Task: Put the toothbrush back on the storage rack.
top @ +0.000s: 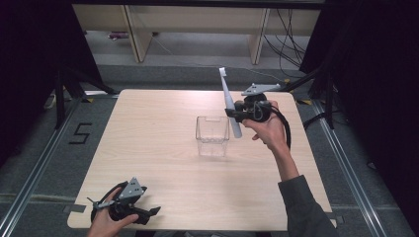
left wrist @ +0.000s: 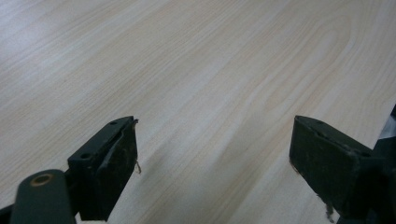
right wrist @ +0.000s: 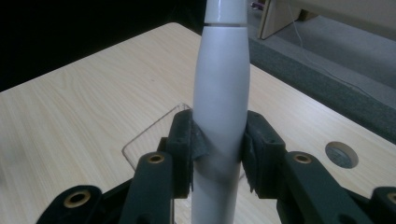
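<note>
Carrying electric toothbrush [top: 228, 101] in right gripper [top: 236, 114], clamped, upright beside clear box [top: 212, 136]. Left gripper view: left gripper [left wrist: 212, 158] gaping over bare table [left wrist: 201, 70]. Right gripper view: pads squeezing handle; next, lower it into box.

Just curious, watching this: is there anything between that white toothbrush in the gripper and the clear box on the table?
Nothing visible. The right gripper holds the toothbrush beside and above the clear box, whose top is open. The left gripper rests far off.
</note>
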A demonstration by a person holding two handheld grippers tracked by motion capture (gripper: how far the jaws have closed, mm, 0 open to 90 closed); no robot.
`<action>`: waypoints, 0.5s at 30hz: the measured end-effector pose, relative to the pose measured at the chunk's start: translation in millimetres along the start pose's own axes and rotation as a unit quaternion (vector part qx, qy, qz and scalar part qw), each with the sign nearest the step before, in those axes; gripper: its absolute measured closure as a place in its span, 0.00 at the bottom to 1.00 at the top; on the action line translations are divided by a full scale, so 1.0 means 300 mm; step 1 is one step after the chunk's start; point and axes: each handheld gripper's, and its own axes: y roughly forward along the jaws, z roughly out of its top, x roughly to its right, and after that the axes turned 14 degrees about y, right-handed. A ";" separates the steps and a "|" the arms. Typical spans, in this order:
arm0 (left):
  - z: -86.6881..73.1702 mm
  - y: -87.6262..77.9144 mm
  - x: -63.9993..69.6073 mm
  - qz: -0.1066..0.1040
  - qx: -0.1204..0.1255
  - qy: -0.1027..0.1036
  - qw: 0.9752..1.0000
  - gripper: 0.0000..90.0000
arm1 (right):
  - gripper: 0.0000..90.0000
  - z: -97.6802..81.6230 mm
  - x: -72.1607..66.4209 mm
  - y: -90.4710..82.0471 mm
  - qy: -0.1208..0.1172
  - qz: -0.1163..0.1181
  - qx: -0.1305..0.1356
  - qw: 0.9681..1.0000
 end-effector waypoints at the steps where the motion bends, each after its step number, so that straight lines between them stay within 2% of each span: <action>1: 0.001 0.000 0.002 -0.001 0.002 -0.001 1.000 0.17 | 0.74 0.006 -0.004 0.006 -0.005 0.004 -0.007 1.000; 2: 0.001 0.000 0.004 -0.001 0.003 -0.001 1.000 0.17 | 0.74 0.011 -0.016 0.013 0.000 0.004 -0.010 1.000; 3: 0.001 0.001 0.005 -0.001 0.006 -0.003 1.000 0.17 | 0.74 0.017 -0.020 0.019 -0.007 0.005 -0.011 1.000; 7: -0.001 -0.002 0.000 0.000 0.000 0.001 1.000 0.17 | 0.74 0.033 -0.044 0.042 -0.008 0.011 -0.010 1.000; 8: 0.000 -0.001 0.001 0.000 0.000 0.001 1.000 0.17 | 0.74 0.040 -0.046 0.050 -0.019 0.015 -0.010 1.000; 10: 0.001 0.001 0.002 -0.001 0.002 0.000 1.000 0.17 | 0.74 0.040 -0.057 0.063 -0.012 0.014 -0.012 1.000; 11: 0.002 0.002 0.005 -0.004 0.007 -0.004 1.000 0.17 | 0.74 0.042 -0.059 0.066 -0.011 0.016 -0.022 1.000; 13: 0.000 0.000 0.002 -0.001 0.002 0.001 1.000 0.17 | 0.74 0.043 -0.060 0.085 -0.018 0.015 -0.018 1.000; 14: 0.000 0.001 0.007 -0.002 0.011 -0.010 1.000 0.17 | 0.74 0.044 -0.063 0.087 -0.013 0.015 -0.029 0.999; 15: -0.001 -0.002 0.000 0.001 0.001 0.001 1.000 0.17 | 0.74 0.044 -0.065 0.097 -0.010 0.015 -0.030 0.999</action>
